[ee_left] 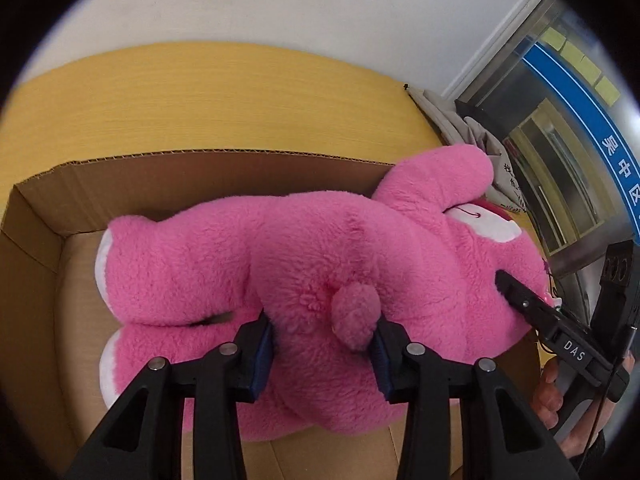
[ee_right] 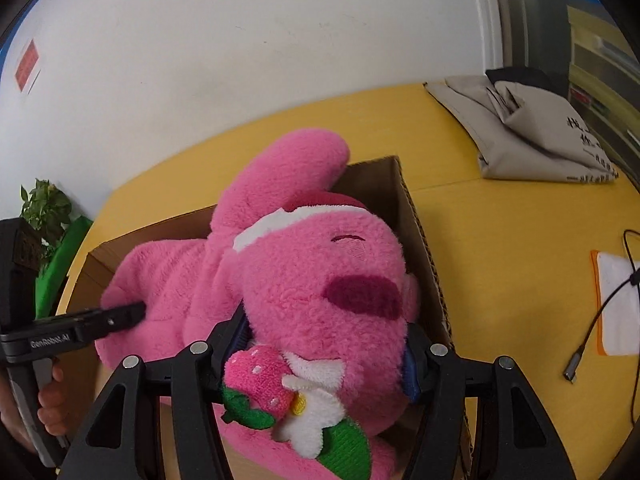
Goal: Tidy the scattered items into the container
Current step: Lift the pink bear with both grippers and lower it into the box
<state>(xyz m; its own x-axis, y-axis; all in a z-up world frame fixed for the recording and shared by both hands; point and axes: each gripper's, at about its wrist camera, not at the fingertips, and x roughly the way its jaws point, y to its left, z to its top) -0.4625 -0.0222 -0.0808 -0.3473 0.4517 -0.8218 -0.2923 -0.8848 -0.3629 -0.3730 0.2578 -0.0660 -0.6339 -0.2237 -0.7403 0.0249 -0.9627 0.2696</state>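
A big pink plush bear (ee_left: pixel 304 264) lies on its side in an open cardboard box (ee_left: pixel 168 184) on a yellow table. My left gripper (ee_left: pixel 320 344) is shut on the bear's rump, its fingers either side of the small tail. My right gripper (ee_right: pixel 324 344) is shut on the bear's head and neck, just above the strawberry and white flower on its chest (ee_right: pixel 276 384). The bear's head (ee_right: pixel 320 272) and one ear stick up over the box's right wall (ee_right: pixel 416 216). The right gripper's finger shows in the left wrist view (ee_left: pixel 532 304).
A folded grey cloth bag (ee_right: pixel 532 132) lies on the yellow table (ee_right: pixel 500 240) at the back right. A white cloth with an orange edge (ee_right: pixel 616 304) and a black cable (ee_right: pixel 600 316) lie to the right. A green plant (ee_right: pixel 44 208) stands at the left.
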